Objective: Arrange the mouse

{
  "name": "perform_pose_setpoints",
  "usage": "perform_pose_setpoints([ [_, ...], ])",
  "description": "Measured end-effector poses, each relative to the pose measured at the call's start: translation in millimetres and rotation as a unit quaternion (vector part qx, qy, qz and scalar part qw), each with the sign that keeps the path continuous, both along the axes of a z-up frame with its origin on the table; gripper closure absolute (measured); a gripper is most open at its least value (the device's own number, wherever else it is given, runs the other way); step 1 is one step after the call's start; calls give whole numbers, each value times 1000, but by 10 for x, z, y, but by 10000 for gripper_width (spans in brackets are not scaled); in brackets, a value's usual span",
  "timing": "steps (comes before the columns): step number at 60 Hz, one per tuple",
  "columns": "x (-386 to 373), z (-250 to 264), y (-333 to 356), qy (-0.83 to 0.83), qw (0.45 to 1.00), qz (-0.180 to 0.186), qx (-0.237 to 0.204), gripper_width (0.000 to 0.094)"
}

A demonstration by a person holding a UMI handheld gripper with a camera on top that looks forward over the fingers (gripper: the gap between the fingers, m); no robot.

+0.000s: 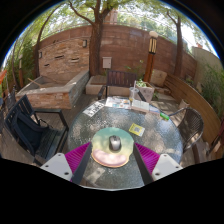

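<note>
The mouse [114, 143] sits on a round pale mat [112, 147] on the glass table [150, 118], just ahead of and between the fingers. The gripper [112, 158] is spread wide, holding nothing. The mouse looks light, rigid and smooth-shelled — likely slippery, so pinch its flanks at mid-body. No brand or writing can be read — papers [136, 129] beyond are too small.

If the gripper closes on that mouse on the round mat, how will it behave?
The mouse looks rigid and small, so probably light. Its rounded, smooth shell might slip between the open gripper. Lying flat on the mat, it seems unlikely to tip.
</note>
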State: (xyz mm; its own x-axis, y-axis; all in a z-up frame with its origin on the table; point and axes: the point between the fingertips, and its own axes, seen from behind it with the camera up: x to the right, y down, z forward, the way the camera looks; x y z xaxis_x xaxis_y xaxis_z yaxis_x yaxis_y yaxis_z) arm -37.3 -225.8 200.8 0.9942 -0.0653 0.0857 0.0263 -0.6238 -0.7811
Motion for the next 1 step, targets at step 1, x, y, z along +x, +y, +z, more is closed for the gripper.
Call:
perform_pose_setpoints([
  [1,3,0,-1,-1,1000,0,0,80],
])
